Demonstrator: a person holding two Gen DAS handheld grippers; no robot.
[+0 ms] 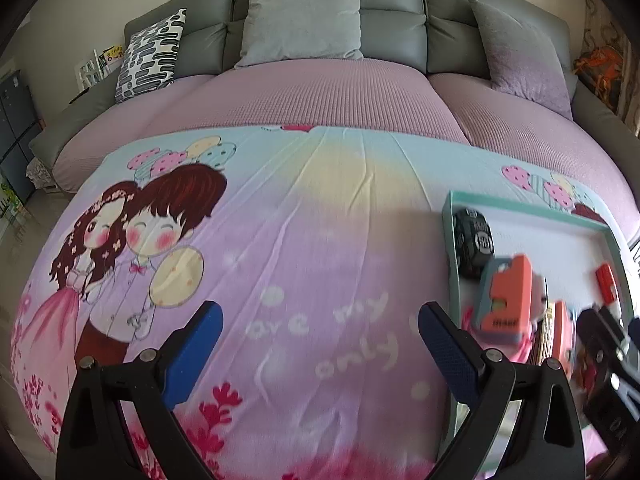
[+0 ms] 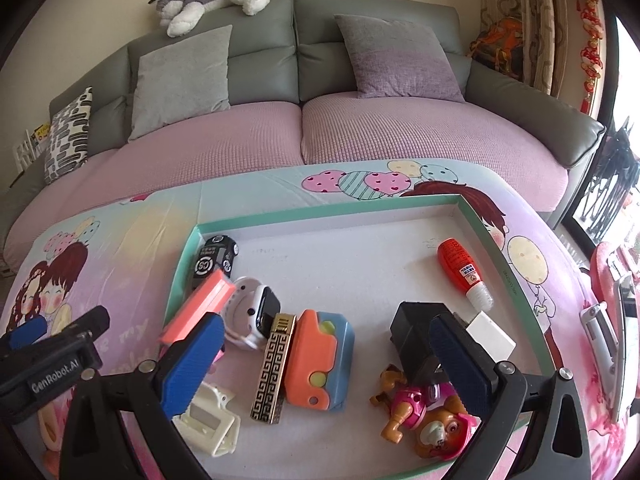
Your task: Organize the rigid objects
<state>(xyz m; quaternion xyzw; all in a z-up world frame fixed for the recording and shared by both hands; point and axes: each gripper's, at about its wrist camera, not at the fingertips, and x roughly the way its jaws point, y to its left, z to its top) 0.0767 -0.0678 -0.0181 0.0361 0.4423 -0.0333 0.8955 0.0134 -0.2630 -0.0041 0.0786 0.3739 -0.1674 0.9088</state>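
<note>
The left hand-held gripper [image 1: 320, 340] hovers with its jaws wide apart and empty over the printed cloth [image 1: 304, 240] on the worktop, the tray [image 1: 532, 208] just to its right. The right hand-held gripper [image 2: 324, 348], also spread and holding nothing, hangs over the tray's near half, the greek-key bar [image 2: 274, 368] and orange-and-blue case [image 2: 320, 356] between its fingers. No object appears in hand; sorting seems between picks. Next, one gripper must descend squarely onto an object, perhaps the coral block [image 2: 200, 304] propped on the tray's left rim.
</note>
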